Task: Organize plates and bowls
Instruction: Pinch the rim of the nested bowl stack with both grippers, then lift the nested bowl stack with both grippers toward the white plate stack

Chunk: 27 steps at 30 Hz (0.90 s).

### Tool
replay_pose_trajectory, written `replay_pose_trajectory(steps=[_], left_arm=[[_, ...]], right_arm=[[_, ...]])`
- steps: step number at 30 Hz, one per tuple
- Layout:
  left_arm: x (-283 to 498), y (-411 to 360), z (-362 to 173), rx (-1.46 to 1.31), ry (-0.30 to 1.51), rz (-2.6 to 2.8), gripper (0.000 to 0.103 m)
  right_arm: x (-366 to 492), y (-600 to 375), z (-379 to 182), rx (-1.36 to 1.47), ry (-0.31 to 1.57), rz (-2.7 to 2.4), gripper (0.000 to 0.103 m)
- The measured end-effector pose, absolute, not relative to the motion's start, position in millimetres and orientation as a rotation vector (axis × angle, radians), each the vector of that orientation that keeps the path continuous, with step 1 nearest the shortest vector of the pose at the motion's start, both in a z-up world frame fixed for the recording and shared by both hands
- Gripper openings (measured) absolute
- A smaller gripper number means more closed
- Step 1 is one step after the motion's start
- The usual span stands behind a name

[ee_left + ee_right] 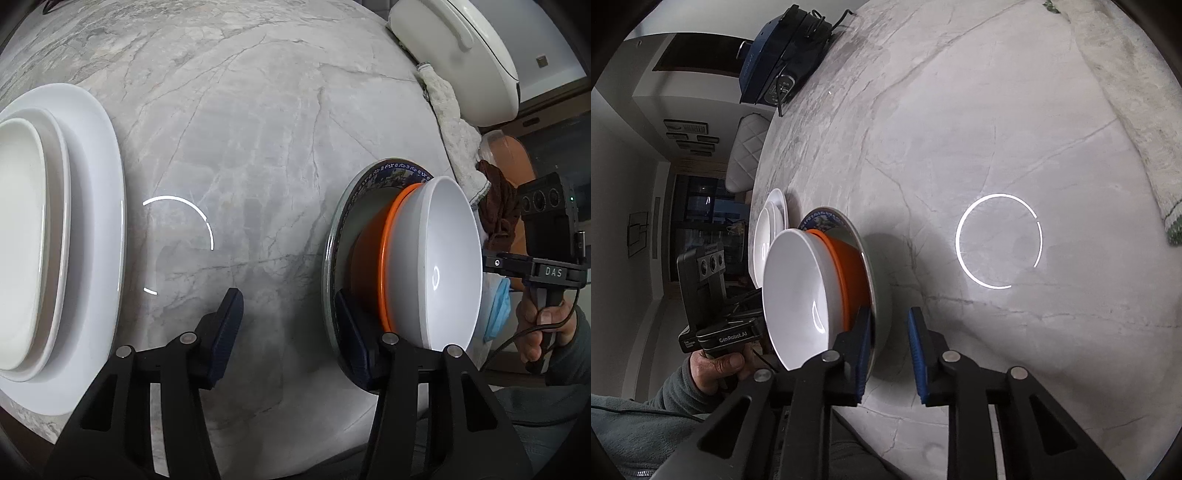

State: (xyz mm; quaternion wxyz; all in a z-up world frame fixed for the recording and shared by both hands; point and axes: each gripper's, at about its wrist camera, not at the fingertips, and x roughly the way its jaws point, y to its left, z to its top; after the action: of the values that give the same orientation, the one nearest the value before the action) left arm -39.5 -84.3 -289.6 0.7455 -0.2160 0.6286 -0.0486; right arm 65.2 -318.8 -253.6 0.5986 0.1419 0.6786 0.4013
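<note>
A white bowl (439, 266) sits nested in an orange bowl (373, 266) on a blue-patterned plate (391, 171) on the marble table. My left gripper (286, 332) is open; its right finger sits at the plate's near rim. A stack of white plates (74, 229) lies to the left. In the right wrist view, my right gripper (888, 354) is open, its left finger by the rim of the patterned plate (827, 218), beside the white bowl (794, 291) and orange bowl (849, 266). The white plates (768, 225) lie beyond.
A white lidded appliance (458, 51) and a pale cloth (450, 125) lie at the table's far edge, with a brown cloth (498, 210) and blue mask (498, 310). A dark blue appliance (783, 55) stands at the table edge. A patterned cloth (1145, 129) lies at right.
</note>
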Motion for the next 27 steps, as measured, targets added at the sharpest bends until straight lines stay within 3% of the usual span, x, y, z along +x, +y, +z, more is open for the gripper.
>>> replay_pose_trajectory(steps=[3,14,27], left_arm=[[-38,-86,-289,-0.487,1.374,-0.129,0.041],[-33,-94,-285,-0.524,1.383,-0.205,0.008],[-32,-94,-286,-0.551,1.409,-0.214,0.006]], right_arm=[[65,-316,-253,0.338,1.575,0.946,0.014],[68,-316,-261,0.416,1.62,0.966,0.01],[71,-318,-263,0.407,1.638,0.99,0.009]])
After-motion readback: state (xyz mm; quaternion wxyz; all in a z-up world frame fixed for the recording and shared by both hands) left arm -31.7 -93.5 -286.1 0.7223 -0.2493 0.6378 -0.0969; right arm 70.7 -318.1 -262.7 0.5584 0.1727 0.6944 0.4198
